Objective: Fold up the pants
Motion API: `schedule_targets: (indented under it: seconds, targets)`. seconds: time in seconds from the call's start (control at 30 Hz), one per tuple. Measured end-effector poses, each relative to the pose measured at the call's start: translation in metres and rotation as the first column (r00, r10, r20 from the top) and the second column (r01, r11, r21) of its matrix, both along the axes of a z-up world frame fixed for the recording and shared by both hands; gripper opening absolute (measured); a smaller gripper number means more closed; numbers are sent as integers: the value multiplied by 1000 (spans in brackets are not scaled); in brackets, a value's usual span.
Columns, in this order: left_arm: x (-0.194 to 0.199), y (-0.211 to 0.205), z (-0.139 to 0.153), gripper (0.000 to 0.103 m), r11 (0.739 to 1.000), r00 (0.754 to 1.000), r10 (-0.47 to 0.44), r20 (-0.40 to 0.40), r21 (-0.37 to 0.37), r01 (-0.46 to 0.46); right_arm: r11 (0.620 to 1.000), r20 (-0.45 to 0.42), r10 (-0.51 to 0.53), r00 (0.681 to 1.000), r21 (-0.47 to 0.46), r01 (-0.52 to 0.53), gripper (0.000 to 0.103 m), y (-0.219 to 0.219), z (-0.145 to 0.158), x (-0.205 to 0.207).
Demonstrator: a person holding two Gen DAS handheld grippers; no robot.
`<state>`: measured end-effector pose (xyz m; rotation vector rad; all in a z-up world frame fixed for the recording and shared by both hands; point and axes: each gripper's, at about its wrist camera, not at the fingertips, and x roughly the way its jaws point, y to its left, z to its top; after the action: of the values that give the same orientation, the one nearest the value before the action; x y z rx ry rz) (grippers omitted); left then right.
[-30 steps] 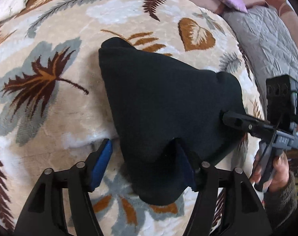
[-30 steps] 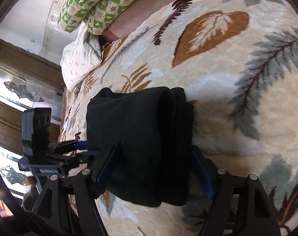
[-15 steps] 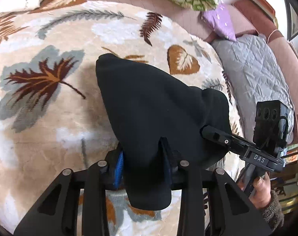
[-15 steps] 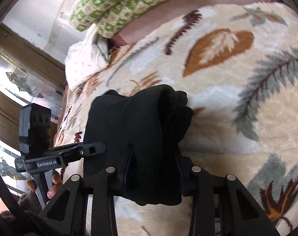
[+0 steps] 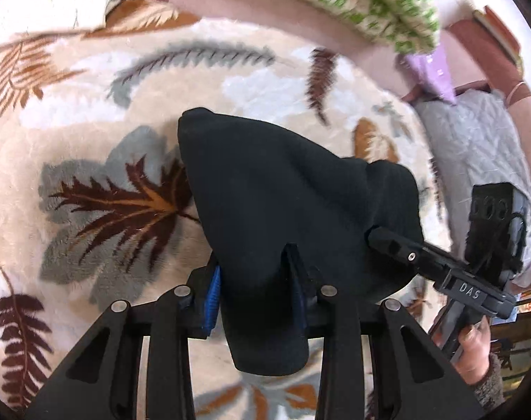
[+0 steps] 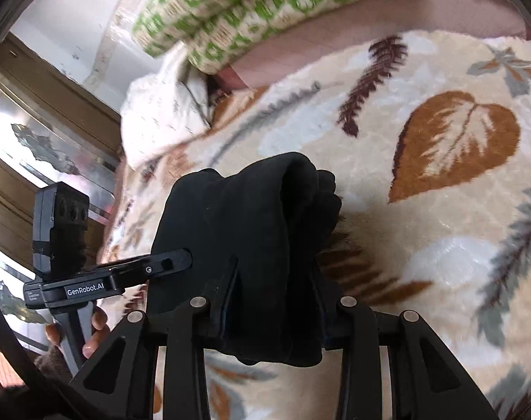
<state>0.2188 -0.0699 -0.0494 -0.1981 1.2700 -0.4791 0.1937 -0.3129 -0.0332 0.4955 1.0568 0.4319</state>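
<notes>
1. The black pants (image 5: 283,210) are seen bunched into a thick folded bundle, held over a cream blanket (image 5: 90,133) printed with brown and grey leaves.
2. The left gripper (image 5: 255,290) is clamped on the near end of the bundle; cloth is pinched between its blue-padded fingers (image 5: 213,294), and a flap hangs below them.
3. The right gripper (image 6: 276,301) is likewise closed on the pants (image 6: 248,231), several stacked layers being squeezed between its fingers.
4. In the left wrist view the right gripper is seen entering from the right edge, its tip buried in the cloth, with the right hand (image 5: 475,350) wrapped round its handle.
5. A green-patterned pillow (image 6: 265,10) and a white pillow (image 6: 160,119) are noted beyond the blanket (image 6: 440,227); both are motion-blurred.
6. A grey quilted cover (image 5: 475,147) is visible past the blanket's far right edge.
</notes>
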Motion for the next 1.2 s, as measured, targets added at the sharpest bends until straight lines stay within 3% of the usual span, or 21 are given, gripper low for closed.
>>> schedule_targets:
  seconds: [0.1,0.23,0.4,0.5,0.6,0.73,0.8,0.87,1.03,1.2]
  targets:
    - [1,1,-8,37,1000,1000,-24,7,16,24,1000,-21,-7,1000,-18,7,39,1,-16,8]
    - [-3,4,-14,72,995,997,-45,57,93,39,999,-33,-33,999,-34,32,61,-7,-28,9]
    - [6,13,-18,74,999,1000,-20,14,42,19,989,-67,-93,993,109,100,61,-29,-45,3]
    - [7,14,-12,74,998,1000,2,0,69,-2,987,-75,-108,991,113,117,62,-32,-35,-1]
    - [-1,18,-1,74,993,999,33,27,110,-36,986,-32,-152,988,56,154,64,-38,-9,-13]
    - [-18,24,17,74,980,992,92,87,167,-106,974,67,-203,977,-86,208,64,-37,43,-42]
    - [-31,29,25,74,970,985,127,116,192,-148,964,108,-201,974,-157,216,70,-28,64,-57]
    - [-47,35,30,74,960,977,158,143,208,-186,940,152,-194,969,-255,229,86,-8,83,-77]
    - [-94,53,32,74,942,947,247,204,179,-284,871,234,-203,951,-401,284,97,36,97,-125]
    - [-136,67,29,74,921,907,308,287,147,-360,846,248,-234,940,-424,322,99,61,85,-164]
